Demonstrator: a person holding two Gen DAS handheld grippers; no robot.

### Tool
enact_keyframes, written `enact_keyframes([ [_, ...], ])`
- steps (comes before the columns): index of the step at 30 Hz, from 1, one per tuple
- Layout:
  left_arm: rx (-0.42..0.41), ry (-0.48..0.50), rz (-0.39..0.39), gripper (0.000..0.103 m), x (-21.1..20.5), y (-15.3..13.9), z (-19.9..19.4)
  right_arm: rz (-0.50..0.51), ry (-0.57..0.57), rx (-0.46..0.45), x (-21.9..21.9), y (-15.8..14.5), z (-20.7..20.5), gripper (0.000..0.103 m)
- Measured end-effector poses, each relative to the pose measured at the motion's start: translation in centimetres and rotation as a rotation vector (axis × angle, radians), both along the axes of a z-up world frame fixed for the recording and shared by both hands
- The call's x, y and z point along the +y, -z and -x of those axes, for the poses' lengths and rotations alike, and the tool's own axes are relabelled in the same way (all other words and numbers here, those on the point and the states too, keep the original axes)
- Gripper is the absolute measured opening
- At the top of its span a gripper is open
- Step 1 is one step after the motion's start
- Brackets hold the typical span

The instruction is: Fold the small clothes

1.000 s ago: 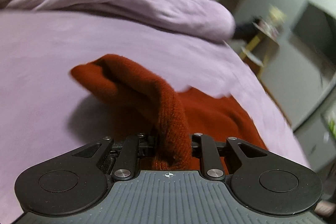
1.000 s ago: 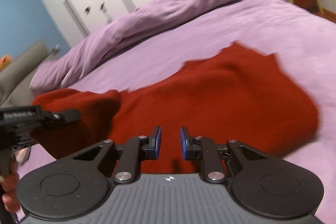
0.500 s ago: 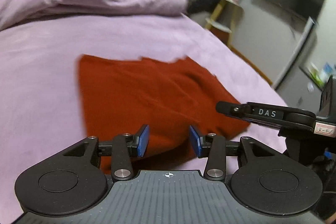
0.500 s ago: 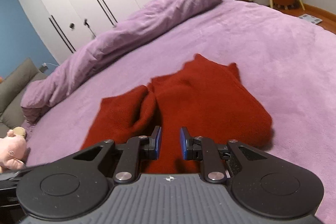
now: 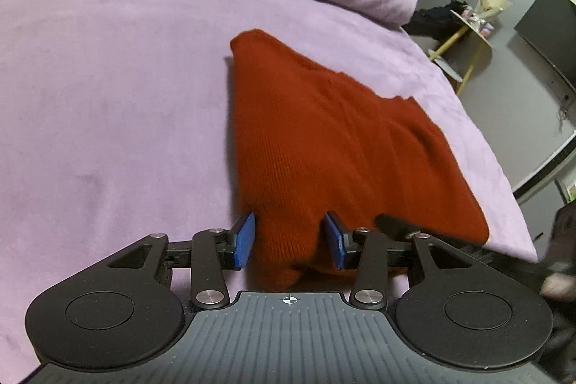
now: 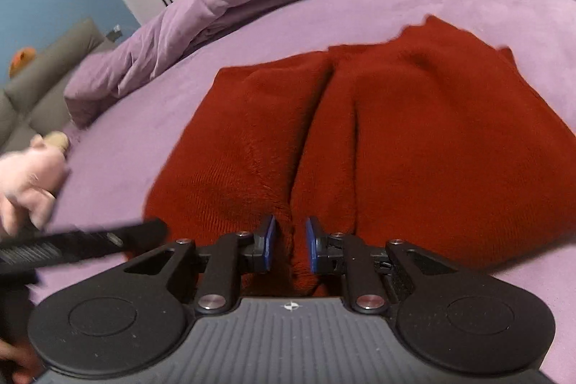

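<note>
The left gripper is sitting wide open, its blue pads straddling the near corner of the red knit garment spreading ahead on the purple bedspread. The right gripper is hovering narrowly parted over a fold at the garment's near edge, pads not pinching it.

You're seeing a rust-red ribbed knit garment lying on a lilac bed; claw pads showing blue.

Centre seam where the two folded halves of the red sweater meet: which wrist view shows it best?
Right wrist view: the seam runs up the middle of the red sweater from the open right claw. Left wrist view shows only a faint crease, seen obliquely beyond the open left claw.
</note>
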State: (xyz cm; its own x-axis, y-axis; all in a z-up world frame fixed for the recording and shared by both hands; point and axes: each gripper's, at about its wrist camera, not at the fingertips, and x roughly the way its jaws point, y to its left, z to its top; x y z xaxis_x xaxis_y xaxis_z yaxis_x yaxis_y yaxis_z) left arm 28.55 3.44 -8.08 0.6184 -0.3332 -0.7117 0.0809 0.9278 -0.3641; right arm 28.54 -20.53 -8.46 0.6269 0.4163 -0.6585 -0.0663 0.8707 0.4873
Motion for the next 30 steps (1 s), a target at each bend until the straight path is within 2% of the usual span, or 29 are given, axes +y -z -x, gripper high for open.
enact_keyframes([
  [2,0.003,-0.011,0.01,0.047,0.4,-0.1,0.2,-0.036,0.075,-0.027,-2.0,-1.0,0.1,0.024],
  [3,0.003,-0.017,0.028,0.047,0.6,-0.2,0.2,-0.047,0.108,-0.038,-2.8,-1.3,0.0,0.038],
  [4,0.002,-0.031,0.044,0.047,1.0,-0.5,0.5,-0.068,0.137,-0.035,-3.7,-1.4,-0.5,0.057],
  [7,0.0,-0.053,0.039,0.047,1.3,-0.9,1.4,-0.182,0.117,0.039,-5.0,-0.5,-3.2,0.059],
  [11,0.012,-0.057,0.034,0.049,1.1,-0.6,2.2,-0.314,0.041,0.118,-4.3,1.4,-6.6,0.062],
  [14,0.018,-0.032,0.001,0.05,0.8,-0.4,2.5,-0.328,-0.005,0.144,-2.4,1.9,-7.8,0.062],
  [15,0.023,-0.023,-0.018,0.05,0.5,-0.2,2.5,-0.302,-0.012,0.134,-1.6,1.7,-7.8,0.061],
  [16,0.031,-0.015,-0.037,0.05,0.3,0.0,2.5,-0.266,-0.022,0.12,-0.7,1.4,-7.5,0.055],
  [17,0.038,-0.012,-0.051,0.05,0.0,0.2,2.5,-0.228,-0.035,0.11,0.0,1.1,-7.6,0.048],
  [18,0.049,-0.013,-0.065,0.05,-0.3,0.5,2.4,-0.184,-0.048,0.098,0.7,0.7,-7.6,0.033],
  [21,0.063,-0.019,-0.087,0.05,-1.1,0.9,2.3,0.018,-0.065,0.013,2.8,-1.6,-6.9,0.015],
  [23,0.067,-0.023,-0.107,0.05,-1.9,1.0,1.9,0.18,-0.081,-0.08,3.8,-3.7,-5.9,0.012],
  [25,0.058,-0.021,-0.125,0.049,-2.7,0.7,1.7,0.261,-0.064,-0.157,3.5,-5.5,-4.9,0.005],
  [28,0.036,-0.012,-0.111,0.049,-3.5,0.4,1.5,0.441,-0.002,-0.213,2.2,-6.0,-4.0,0.004],
  [30,0.035,-0.007,-0.105,0.049,-4.1,0.7,1.1,0.363,0.006,-0.138,-0.1,-4.6,-4.2,0.004],
])
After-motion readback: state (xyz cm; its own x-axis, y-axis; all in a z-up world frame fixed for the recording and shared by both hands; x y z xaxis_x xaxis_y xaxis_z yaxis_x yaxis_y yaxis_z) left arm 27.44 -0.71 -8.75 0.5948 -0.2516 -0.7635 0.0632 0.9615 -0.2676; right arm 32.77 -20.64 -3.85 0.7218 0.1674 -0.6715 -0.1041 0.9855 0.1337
